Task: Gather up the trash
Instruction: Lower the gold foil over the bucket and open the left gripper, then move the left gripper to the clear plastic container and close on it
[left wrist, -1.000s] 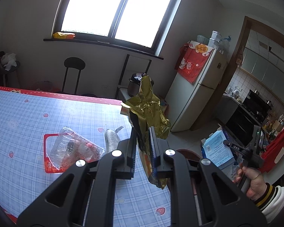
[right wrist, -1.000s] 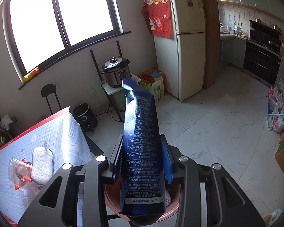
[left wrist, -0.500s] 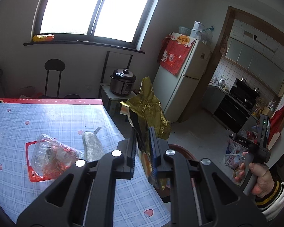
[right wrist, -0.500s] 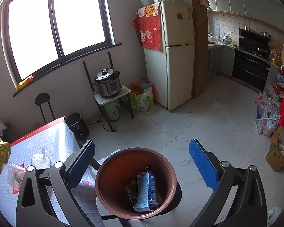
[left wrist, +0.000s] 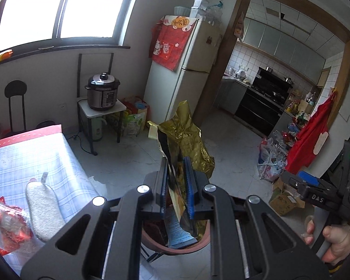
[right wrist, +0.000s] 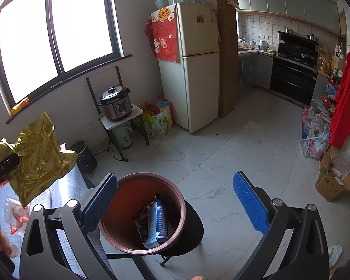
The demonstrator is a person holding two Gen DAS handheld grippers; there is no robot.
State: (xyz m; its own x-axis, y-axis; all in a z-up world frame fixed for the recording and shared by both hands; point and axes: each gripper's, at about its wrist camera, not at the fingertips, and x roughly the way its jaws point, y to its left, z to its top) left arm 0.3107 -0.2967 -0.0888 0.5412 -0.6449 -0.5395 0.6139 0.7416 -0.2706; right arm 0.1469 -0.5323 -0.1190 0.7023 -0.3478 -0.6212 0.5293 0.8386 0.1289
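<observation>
The left gripper pinches a crumpled gold foil wrapper between its blue pads, low in the centre of the left wrist view. The wrapper stands up above the jaws, and its lower end hangs over the rim of a reddish-brown bin at the bottom centre. Printed text shows on the wrapper's pale lower part, too small to read.

In the right wrist view the right gripper is spread wide, with nothing between its blue pads; its jaws have just been opening. The bin sits between them in the lower centre, resting on a black stool. Inside it lies a dark blue packet with fine white print that cannot be made out, beside other scraps. The gold wrapper appears at the left edge of this view, beside the bin and higher than its rim.

At the lower left of the left wrist view, a blue checked tablecloth carries a white sponge and a clear bag with red contents.

At the lower right, a hand grips the handle of the other tool, whose body reads "DAS". A red cloth with an orange label in Chinese characters hangs over the fridge.
</observation>
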